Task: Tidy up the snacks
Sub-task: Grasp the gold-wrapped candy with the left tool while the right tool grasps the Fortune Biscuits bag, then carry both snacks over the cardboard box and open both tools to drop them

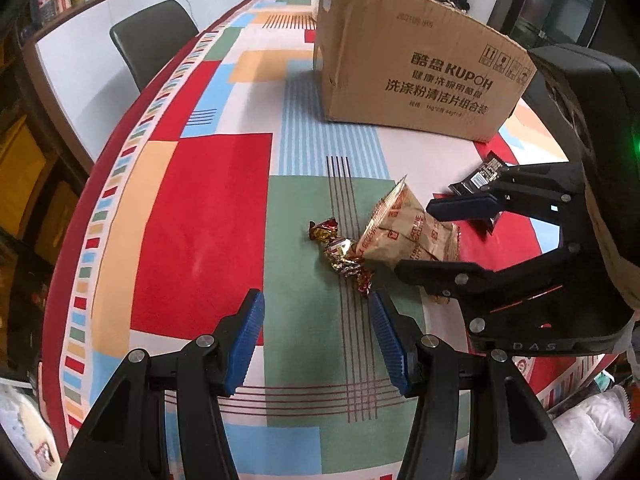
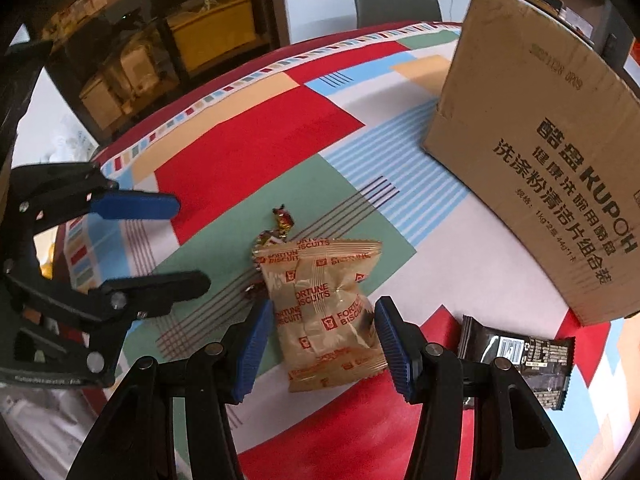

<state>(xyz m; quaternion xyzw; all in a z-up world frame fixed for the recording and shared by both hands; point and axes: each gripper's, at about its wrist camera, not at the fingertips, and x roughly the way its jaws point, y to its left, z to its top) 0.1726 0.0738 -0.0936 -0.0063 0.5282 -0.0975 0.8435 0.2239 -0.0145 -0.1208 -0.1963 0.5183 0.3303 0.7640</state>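
Note:
A tan Fortune Biscuits packet (image 2: 326, 312) lies on the patterned tablecloth; it also shows in the left wrist view (image 1: 404, 232). My right gripper (image 2: 324, 344) is open with its jaws either side of the packet, not closed on it. Foil-wrapped candies (image 1: 340, 252) lie just left of the packet, also in the right wrist view (image 2: 280, 224). My left gripper (image 1: 316, 340) is open and empty, just short of the candies. A dark snack bar (image 2: 520, 356) lies to the right. A cardboard box (image 1: 416, 68) stands behind.
The tablecloth (image 1: 208, 220) covers a long table whose left edge drops off. A dark chair (image 1: 156, 40) stands at the far left side. Shelves with yellow bins (image 2: 216, 28) stand beyond the table. The box's side wall faces the snacks.

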